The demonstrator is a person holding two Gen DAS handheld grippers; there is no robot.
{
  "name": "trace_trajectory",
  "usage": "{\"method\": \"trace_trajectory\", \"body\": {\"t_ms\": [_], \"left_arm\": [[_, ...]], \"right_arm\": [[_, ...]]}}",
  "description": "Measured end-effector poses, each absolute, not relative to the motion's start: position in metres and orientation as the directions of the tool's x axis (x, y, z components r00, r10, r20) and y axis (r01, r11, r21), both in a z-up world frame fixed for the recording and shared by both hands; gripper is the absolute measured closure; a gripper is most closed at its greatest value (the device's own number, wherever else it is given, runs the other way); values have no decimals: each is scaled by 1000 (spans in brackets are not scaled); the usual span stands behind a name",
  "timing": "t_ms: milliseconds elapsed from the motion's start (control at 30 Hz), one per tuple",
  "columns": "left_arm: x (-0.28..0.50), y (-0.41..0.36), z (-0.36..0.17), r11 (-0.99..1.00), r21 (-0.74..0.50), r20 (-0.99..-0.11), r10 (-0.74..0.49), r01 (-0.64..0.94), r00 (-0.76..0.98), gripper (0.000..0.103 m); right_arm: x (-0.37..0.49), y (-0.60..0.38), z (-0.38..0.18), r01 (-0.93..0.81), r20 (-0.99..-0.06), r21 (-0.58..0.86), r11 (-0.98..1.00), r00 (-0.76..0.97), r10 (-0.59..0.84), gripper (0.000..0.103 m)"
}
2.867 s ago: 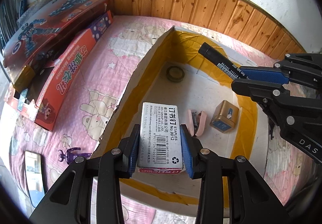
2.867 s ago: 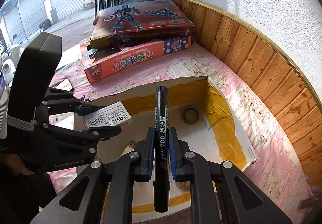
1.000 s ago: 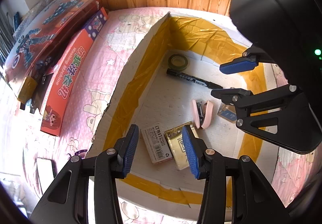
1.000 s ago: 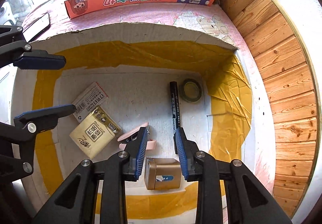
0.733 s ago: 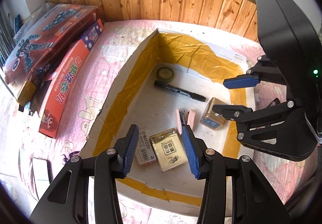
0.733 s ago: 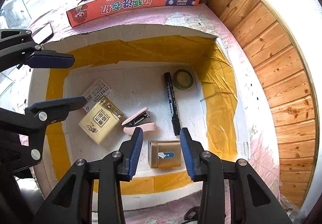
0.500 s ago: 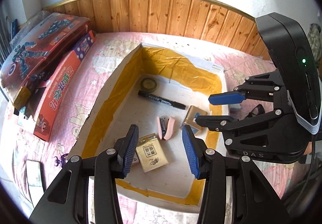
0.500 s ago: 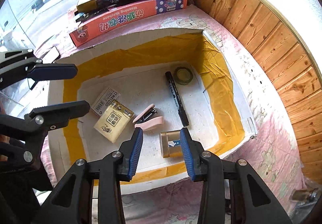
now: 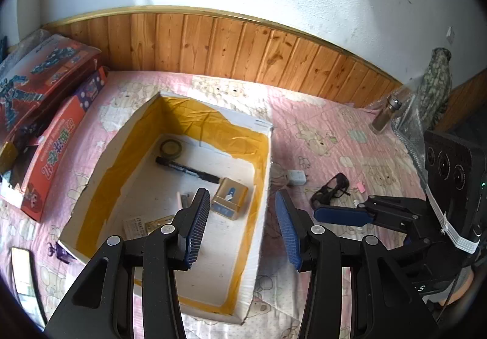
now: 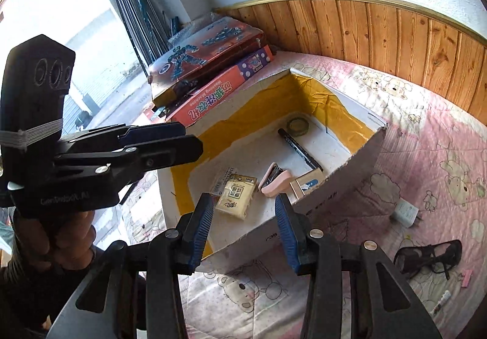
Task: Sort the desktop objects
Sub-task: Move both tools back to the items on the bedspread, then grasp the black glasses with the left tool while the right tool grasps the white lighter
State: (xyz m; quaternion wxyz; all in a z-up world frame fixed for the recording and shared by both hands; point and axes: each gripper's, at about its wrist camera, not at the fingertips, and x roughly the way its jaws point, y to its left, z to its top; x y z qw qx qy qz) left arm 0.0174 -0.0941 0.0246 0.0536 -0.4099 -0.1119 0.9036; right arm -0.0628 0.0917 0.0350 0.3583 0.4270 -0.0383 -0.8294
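A white cardboard box (image 9: 261,186) (image 10: 341,183) lined with yellow tape lies on the pink bedspread. Inside it are a black marker (image 9: 185,170) (image 10: 299,148), a tape roll (image 9: 171,146) (image 10: 298,125), a gold tin (image 9: 229,197) (image 10: 307,182), a pink stapler (image 10: 275,180), a yellow packet (image 10: 236,196) and a staples box (image 9: 137,223). My left gripper (image 9: 242,225) is open and empty above the box's near right part. My right gripper (image 10: 245,226) is open and empty, above the box's near wall. Black glasses (image 9: 333,190) (image 10: 426,255) and a white charger (image 9: 296,177) (image 10: 404,212) lie outside the box.
Toy boxes (image 9: 45,113) (image 10: 213,77) are stacked at the left. A wooden wall panel (image 9: 243,50) runs behind the bed. A small bottle (image 9: 385,115) stands at the far right. A pink clip (image 10: 465,278) and a small tube (image 10: 439,304) lie near the glasses.
Both grippers let go of the staples box and the marker, which now lie in the box. Both have since pulled up and back, swinging toward the right side of the bed.
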Motion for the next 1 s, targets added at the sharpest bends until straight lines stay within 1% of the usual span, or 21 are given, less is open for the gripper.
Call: {"method": "trace_trajectory", "body": {"t_ms": [167,267,367,533,667,733,867,1000], "left_arm": [[9,-56,23,-954,-284,-721,279,-96,-634,55],[2,-32,20,-947,-289,-726,310,-137,-613,55],[-5,-7,14,-945,-278,-738,325,-173,-591,55],[-14,32,-4,-943,-243,-773,330,-226,-543,55],[-24,59,-26,-936,-244,-801,341,-253,-491,55],[-32,75,-36,-929,-251,-811,355,-272,-465,55],[-49,109,-60,-925,-197,-837,331,-325,-435,55],[-60,136,-81,-914,-128,-852,300,-386,-429,55]], "right_arm": [[-40,137,39,505,-636,418,-755,-430,-640,56],[-33,174,42,467,-612,430,-773,-479,-630,54],[-37,221,32,357,-611,466,-810,-532,-586,53],[-54,300,1,64,-701,462,-884,-585,-409,53],[-61,337,-29,-78,-781,412,-908,-543,-308,53],[-66,344,-44,-108,-813,392,-914,-505,-289,53],[-68,336,-75,-86,-871,320,-943,-419,-258,53],[-72,323,-96,-35,-916,191,-981,-366,-165,53]]}}
